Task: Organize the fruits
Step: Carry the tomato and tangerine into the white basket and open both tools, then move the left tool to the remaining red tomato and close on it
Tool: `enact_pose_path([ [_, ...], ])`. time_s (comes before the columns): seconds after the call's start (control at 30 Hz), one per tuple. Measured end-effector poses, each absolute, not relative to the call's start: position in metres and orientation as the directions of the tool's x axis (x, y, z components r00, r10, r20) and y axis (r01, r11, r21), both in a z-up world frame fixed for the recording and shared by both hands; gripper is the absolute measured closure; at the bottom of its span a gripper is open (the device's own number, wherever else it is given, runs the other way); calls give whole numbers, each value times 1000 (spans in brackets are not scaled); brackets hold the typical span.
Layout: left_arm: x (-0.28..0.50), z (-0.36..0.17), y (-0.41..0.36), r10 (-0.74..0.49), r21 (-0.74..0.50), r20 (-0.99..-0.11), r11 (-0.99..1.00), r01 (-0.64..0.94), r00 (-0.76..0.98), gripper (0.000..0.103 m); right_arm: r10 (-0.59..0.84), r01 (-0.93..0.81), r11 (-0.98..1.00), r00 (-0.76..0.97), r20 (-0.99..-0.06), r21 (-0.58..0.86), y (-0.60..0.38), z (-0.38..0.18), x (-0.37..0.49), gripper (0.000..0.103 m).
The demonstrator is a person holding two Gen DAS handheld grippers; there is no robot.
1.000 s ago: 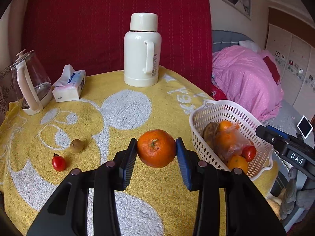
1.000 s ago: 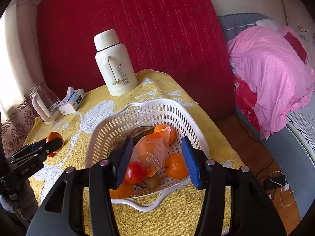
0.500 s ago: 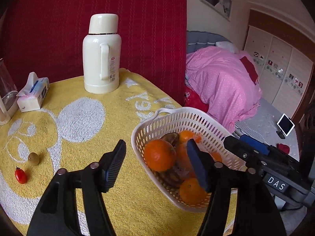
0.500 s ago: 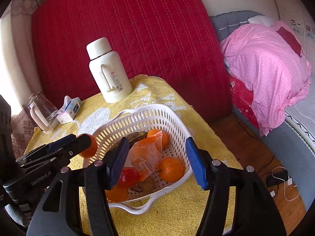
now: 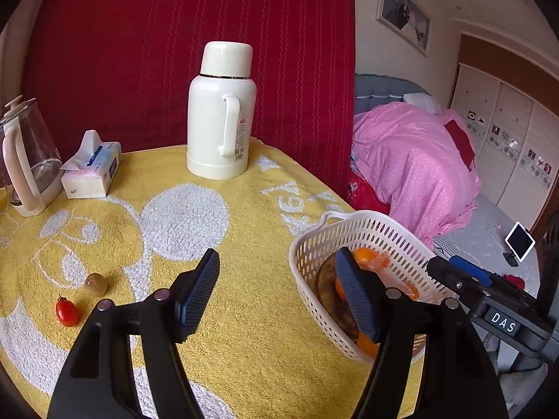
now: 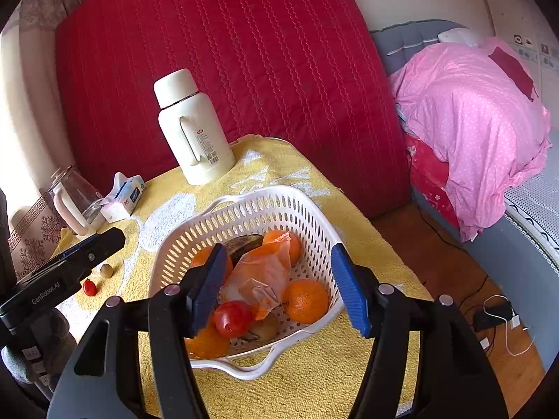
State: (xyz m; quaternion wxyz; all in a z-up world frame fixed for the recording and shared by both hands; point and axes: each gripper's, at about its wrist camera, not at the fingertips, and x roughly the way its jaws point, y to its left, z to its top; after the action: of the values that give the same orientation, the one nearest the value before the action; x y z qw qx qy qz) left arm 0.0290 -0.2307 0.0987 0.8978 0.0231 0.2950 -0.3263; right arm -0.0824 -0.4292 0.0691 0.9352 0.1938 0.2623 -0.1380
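Left wrist: left gripper (image 5: 277, 291) fingers just opened, empty. Tomato (image 5: 67, 311) left of fingers, small, soft, slick; pinch sides lightly.

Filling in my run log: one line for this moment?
left gripper: open, empty | right gripper: open above basket | cherry tomato: on towel

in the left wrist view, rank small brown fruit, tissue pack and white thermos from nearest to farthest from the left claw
1. Small brown fruit: on the yellow towel, just left of the open left claw.
2. Tissue pack: farther back on the left.
3. White thermos: at the table's back edge, about centre.
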Motion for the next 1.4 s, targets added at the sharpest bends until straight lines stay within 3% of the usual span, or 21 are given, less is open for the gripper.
enact_pose_path([
  [0.7, 40, 99, -186, -446, -83, -538, 872, 482, 715, 30, -77, 234, 937, 864, -497, 261, -383, 83, -81, 39],
  [1.4, 81, 80, -80, -241, -74, -588, 967, 244, 773, 30, 59, 82, 967, 848, -527, 240, -319, 78, -54, 39],
])
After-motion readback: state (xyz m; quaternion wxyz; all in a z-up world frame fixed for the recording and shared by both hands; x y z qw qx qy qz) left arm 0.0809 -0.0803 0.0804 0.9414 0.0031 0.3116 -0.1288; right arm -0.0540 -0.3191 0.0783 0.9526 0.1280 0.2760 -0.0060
